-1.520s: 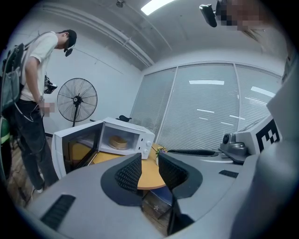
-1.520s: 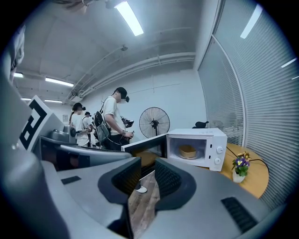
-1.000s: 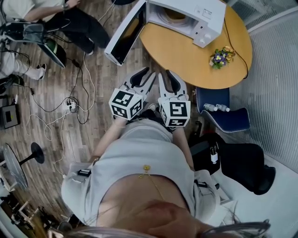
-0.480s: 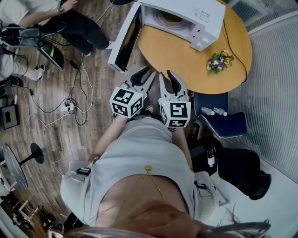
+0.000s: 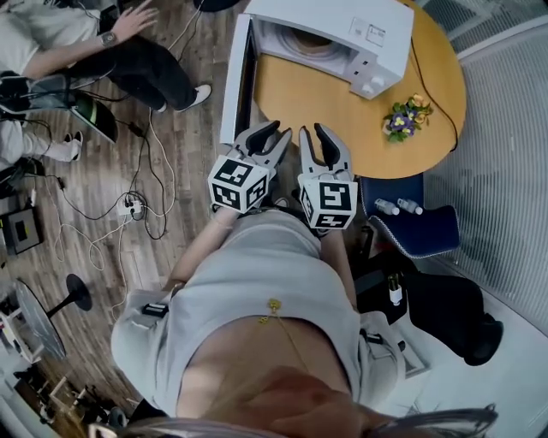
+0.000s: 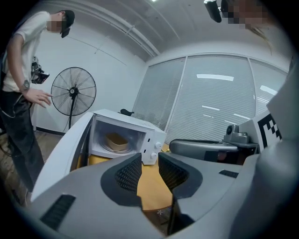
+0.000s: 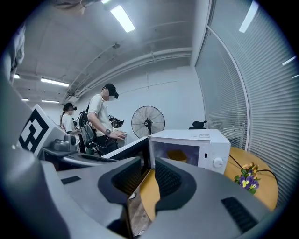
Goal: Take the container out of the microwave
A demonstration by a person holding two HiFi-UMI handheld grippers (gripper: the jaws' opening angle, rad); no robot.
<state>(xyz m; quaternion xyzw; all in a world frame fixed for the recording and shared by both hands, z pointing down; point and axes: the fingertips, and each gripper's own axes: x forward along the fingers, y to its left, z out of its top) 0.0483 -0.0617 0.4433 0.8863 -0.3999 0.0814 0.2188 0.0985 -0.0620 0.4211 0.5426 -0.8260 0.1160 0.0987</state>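
Inside the open microwave [image 5: 360, 21] sits the container [image 6: 117, 140], a shallow, round, tan bowl-like thing resting on the cavity floor. From the head view only its curved tan rim [image 5: 313, 40] shows under the microwave's top. In the right gripper view it is a dim tan shape [image 7: 177, 155] behind the door opening. It lies well ahead of both hand-held grippers, up and left of the left one's jaws and up and right of the right one's.

The left hand-held gripper [image 6: 149, 161] has its jaws spread with nothing between them but a view of the orange worktop [image 5: 342, 111]. The right hand-held gripper [image 7: 148, 167] is likewise spread and empty. Both are held side by side, close to each other, short of the worktop's near edge [image 5: 276, 133] [image 5: 312, 133].

Compared with a second ago, both hand-held grippers have edged forward toward the worktop. The microwave door [image 5: 233, 85], swung out ahead of the left hand-held gripper, now shows nearly edge-on in the head view where before its inner face was plain. The container has not moved.
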